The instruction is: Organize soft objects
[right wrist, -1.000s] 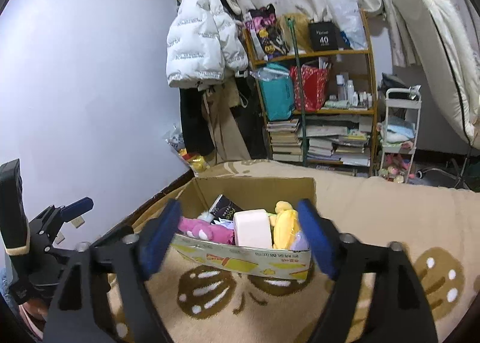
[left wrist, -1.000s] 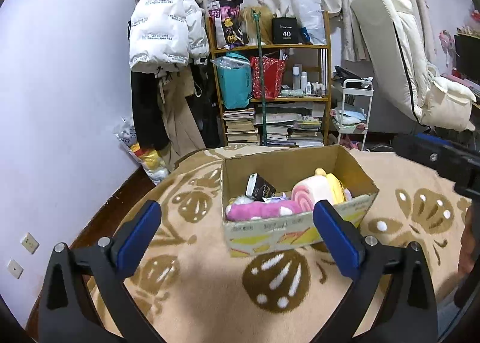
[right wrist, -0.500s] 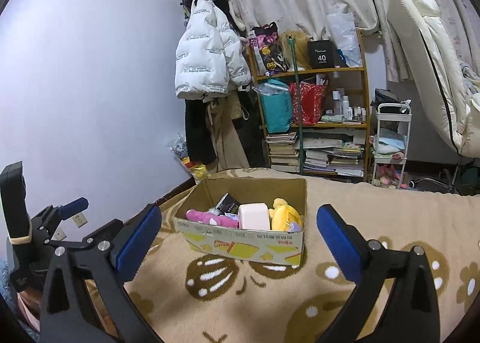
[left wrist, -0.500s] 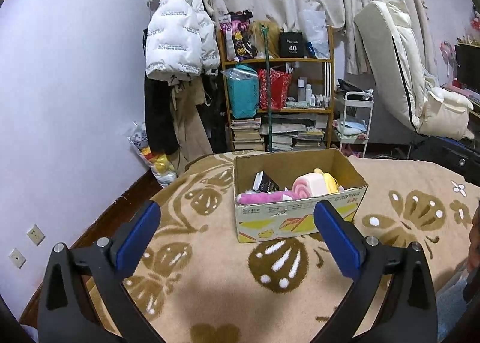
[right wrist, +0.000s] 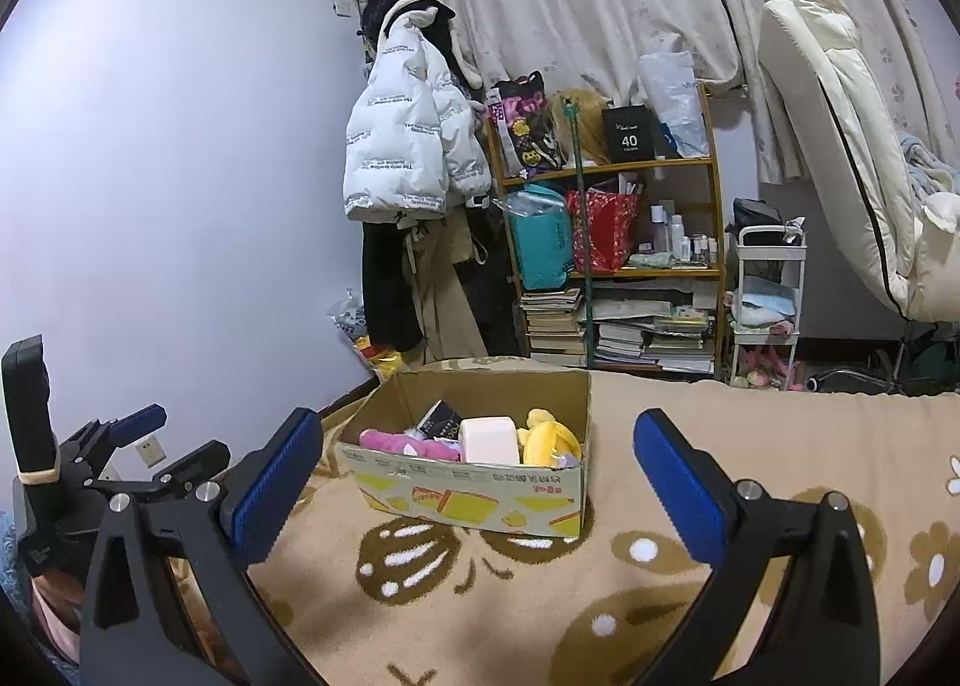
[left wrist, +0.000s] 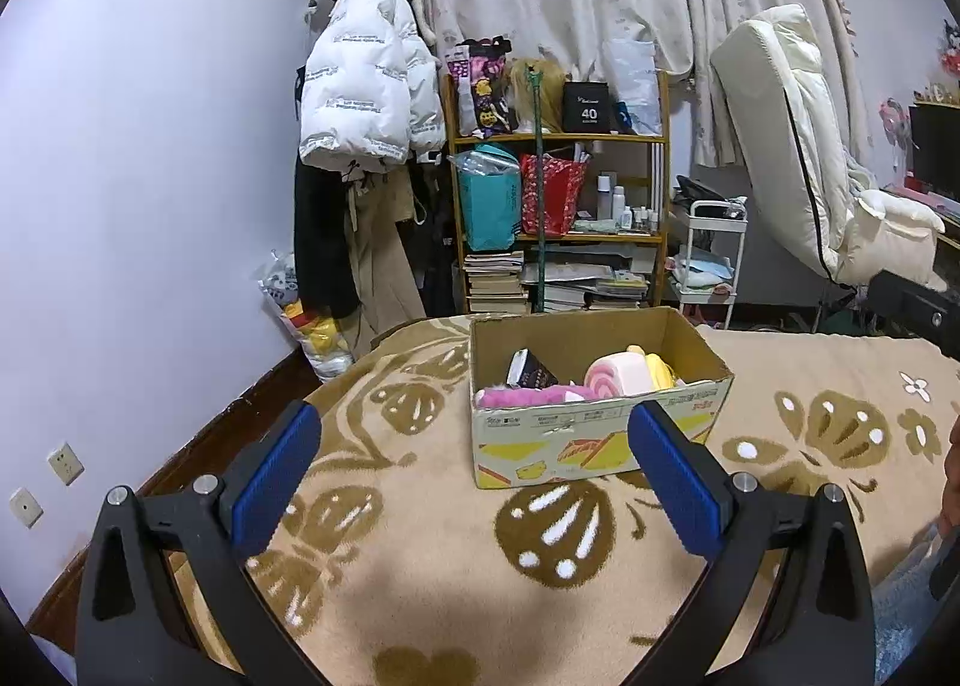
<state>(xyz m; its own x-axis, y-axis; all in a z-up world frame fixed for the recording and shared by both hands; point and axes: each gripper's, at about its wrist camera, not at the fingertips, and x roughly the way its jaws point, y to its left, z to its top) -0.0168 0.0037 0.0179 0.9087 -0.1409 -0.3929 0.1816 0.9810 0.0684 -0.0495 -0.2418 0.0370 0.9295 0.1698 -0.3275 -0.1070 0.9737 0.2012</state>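
Both claws have backed away from the cardboard box [left wrist: 600, 404] since a second ago, so it looks smaller. The left claw [left wrist: 474, 476] and right claw [right wrist: 474, 476] hang spread wide, gripping nothing. The box sits on the patterned blanket [left wrist: 420, 578] at 12 o'clock, well apart from both. In it lie a pink plush [left wrist: 528, 395], a pink-white roll [right wrist: 491, 439] and a yellow plush [right wrist: 549, 437], touching.

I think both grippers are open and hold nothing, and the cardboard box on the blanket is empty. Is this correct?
Not fully. The cardboard box is not empty: the right wrist view shows a pink plush, a pale pink block and a yellow plush inside. The rest holds: the left gripper and right gripper are open and hold nothing, and the box sits on the blanket.
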